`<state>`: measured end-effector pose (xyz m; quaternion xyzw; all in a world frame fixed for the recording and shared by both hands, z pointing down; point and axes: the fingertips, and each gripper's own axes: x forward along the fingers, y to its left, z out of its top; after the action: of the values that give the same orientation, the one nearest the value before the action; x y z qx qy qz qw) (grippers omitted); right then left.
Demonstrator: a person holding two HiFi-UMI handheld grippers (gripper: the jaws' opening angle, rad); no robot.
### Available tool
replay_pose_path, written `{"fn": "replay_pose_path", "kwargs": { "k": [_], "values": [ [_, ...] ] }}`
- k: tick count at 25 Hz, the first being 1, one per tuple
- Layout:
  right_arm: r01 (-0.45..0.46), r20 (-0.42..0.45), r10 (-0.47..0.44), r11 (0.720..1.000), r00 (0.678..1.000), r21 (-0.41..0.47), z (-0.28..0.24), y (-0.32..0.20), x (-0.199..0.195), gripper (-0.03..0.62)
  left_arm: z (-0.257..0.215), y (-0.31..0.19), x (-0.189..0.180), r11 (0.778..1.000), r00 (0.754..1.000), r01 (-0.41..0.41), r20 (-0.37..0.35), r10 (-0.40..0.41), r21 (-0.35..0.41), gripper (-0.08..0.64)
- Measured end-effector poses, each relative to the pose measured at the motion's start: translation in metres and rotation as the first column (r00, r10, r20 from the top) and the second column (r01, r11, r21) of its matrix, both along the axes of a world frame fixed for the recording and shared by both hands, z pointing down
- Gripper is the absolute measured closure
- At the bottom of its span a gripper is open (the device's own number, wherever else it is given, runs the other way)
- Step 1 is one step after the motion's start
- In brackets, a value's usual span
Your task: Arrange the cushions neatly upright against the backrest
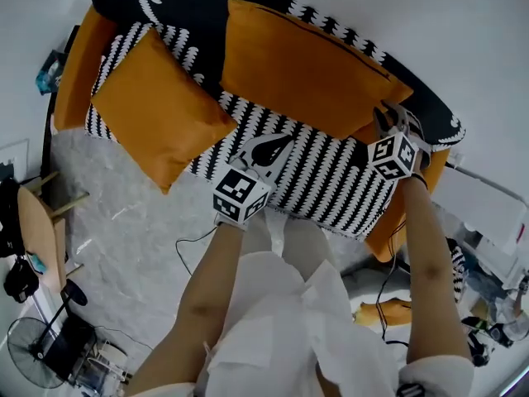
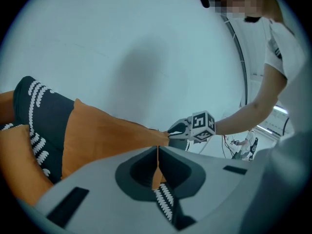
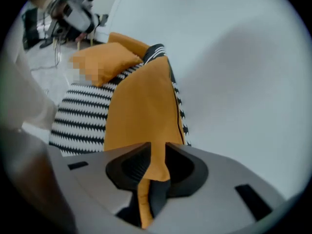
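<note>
The cushion (image 1: 306,64) leaned on the backrest (image 1: 178,7), looking soft and light (likely to slump if let go carelessly). The left gripper (image 2: 157,152) was clamped on its corner seam. The right gripper (image 3: 155,152) had its jaws apart, with fabric loose between them. The corners seemed the best hold.

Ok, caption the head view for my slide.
The left tool pinches the big orange cushion by its lower edge, right tool at its corner, on the patterned sofa.
</note>
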<state>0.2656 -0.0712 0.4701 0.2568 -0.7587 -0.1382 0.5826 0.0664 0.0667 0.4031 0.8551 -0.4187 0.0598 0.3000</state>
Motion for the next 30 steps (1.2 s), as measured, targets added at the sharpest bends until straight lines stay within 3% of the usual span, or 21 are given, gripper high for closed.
{"fn": "replay_pose_path", "kwargs": {
  "k": [3,5,8,11,14,18,21,27,30],
  "values": [
    [-0.154,0.204,0.168,0.985,0.964,-0.084,-0.008,0.019,-0.034,0.488,0.0,0.002,-0.024,1.0,1.0,0.021,0.001,-0.021,-0.001,0.537],
    [-0.232,0.308,0.268,0.961,0.913,-0.15,-0.007,0.034,-0.061,0.486,0.003,0.004,-0.042,1.0,1.0,0.026,0.004,-0.026,-0.006,0.537],
    [-0.32,0.421,0.406,0.91,0.811,-0.262,-0.013,0.059,-0.103,0.477,-0.002,0.011,-0.073,1.0,1.0,0.018,0.01,-0.018,-0.014,0.537],
    [-0.349,0.491,0.5,0.861,0.713,-0.37,-0.014,0.077,-0.143,0.457,-0.007,0.019,-0.105,1.0,1.0,0.015,0.026,-0.015,-0.018,0.537],
    [-0.345,0.525,0.559,0.822,0.642,-0.453,-0.016,0.097,-0.175,0.436,-0.005,0.03,-0.138,0.999,0.998,0.028,0.049,-0.026,-0.027,0.537],
    [-0.322,0.562,0.617,0.778,0.551,-0.539,-0.026,0.118,-0.204,0.436,0.005,0.041,-0.174,0.993,0.994,0.104,0.047,-0.101,-0.062,0.537],
    [-0.282,0.579,0.622,0.771,0.527,-0.571,-0.025,0.126,-0.22,0.436,0.01,0.031,-0.181,0.984,0.987,0.16,0.021,-0.159,-0.079,0.537],
    [-0.208,0.568,0.631,0.745,0.528,-0.634,-0.006,0.145,-0.237,0.435,-0.009,0.004,-0.172,0.965,0.965,0.253,-0.052,-0.257,-0.076,0.537],
    [-0.164,0.564,0.606,0.749,0.561,-0.642,-0.003,0.155,-0.245,0.425,-0.019,0.004,-0.183,0.949,0.946,0.304,-0.089,-0.31,-0.078,0.537]
  ]
}}
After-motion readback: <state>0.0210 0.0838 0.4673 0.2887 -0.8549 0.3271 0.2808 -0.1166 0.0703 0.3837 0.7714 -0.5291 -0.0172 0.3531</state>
